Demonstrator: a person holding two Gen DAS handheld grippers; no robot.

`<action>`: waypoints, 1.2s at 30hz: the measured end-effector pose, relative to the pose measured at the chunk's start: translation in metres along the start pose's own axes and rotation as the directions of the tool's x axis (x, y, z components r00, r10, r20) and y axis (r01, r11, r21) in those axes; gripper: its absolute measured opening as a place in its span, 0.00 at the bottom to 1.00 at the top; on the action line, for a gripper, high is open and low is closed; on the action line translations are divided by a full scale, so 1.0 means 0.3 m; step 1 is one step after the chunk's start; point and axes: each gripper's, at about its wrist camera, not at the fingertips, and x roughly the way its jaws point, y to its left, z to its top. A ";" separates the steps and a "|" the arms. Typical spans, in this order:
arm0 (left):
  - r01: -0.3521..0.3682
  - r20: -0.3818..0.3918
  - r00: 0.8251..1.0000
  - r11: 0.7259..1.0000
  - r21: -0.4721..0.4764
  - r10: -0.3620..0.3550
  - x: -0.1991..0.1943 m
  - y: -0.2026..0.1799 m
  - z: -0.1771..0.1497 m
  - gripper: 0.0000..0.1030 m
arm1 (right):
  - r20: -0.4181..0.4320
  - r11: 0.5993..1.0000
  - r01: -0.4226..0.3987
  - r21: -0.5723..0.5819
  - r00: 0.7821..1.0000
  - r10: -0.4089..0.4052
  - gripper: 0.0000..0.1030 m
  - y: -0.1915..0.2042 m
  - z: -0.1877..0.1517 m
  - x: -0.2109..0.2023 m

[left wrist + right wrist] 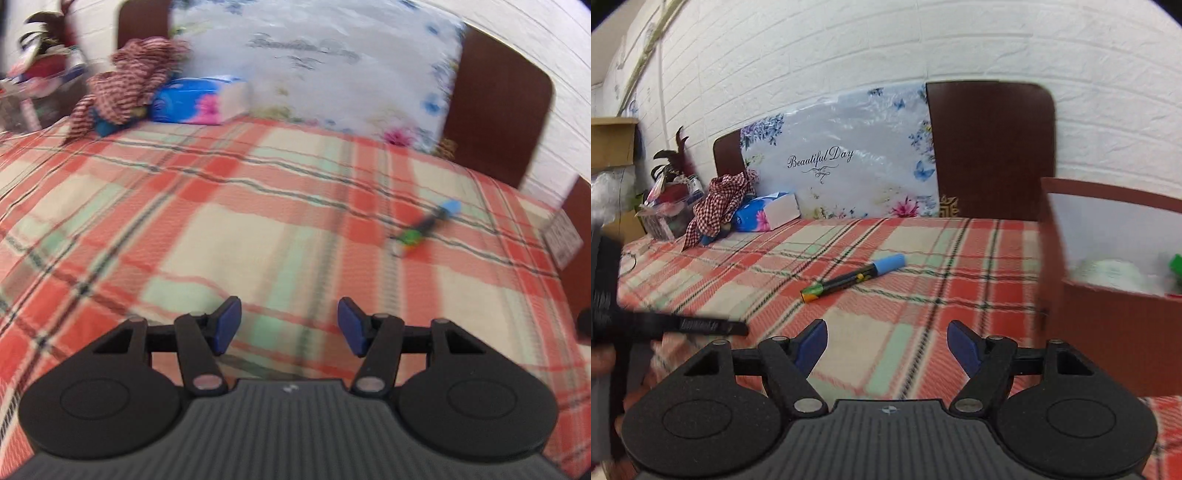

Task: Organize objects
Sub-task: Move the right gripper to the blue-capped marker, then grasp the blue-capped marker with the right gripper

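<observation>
I find one loose item left in the open: a black marker with a light-blue cap and a green-and-orange end point(854, 277), lying flat and slantwise on the red, cream and mint plaid bedcover point(905, 332), well ahead of both tools and touched by neither. In the left wrist view the same marker point(424, 225) sits far to the right, blurred.

My right gripper point(887, 345) has its blue-padded jaws parted with only cloth showing between them; it holds nothing. My left gripper point(289, 325) is likewise parted and empty.

To the right stands a red-brown open box with a pale inner wall point(1108, 317). Inside I can make out a whitish bundle point(1108, 275) and a small green piece point(1176, 264); I judge these already put away, though I cannot identify them.

At the head of the bed, a red-and-white checked cloth point(718, 205) lies heaped against a blue floral tissue box point(764, 214). Whether these belong to the job I cannot tell.

My assessment: the work is partly done. The marker is not yet collected, and the box appears its likely destination.
</observation>
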 end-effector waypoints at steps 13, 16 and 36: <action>0.056 0.059 0.996 0.997 0.059 -0.060 0.027 0.004 -0.030 0.84 | -0.121 0.989 0.113 -0.095 0.985 -0.125 0.49 0.182 0.075 0.539; 0.068 0.063 0.996 0.997 0.046 -0.071 0.024 0.011 -0.031 0.85 | -0.119 0.983 0.081 -0.165 0.988 -0.101 0.17 0.196 0.059 0.490; 0.203 -0.077 0.976 0.979 -0.018 -0.204 -0.087 -0.131 0.021 0.77 | -0.152 0.996 0.082 -0.038 0.985 -0.087 0.21 -0.041 -0.274 -0.242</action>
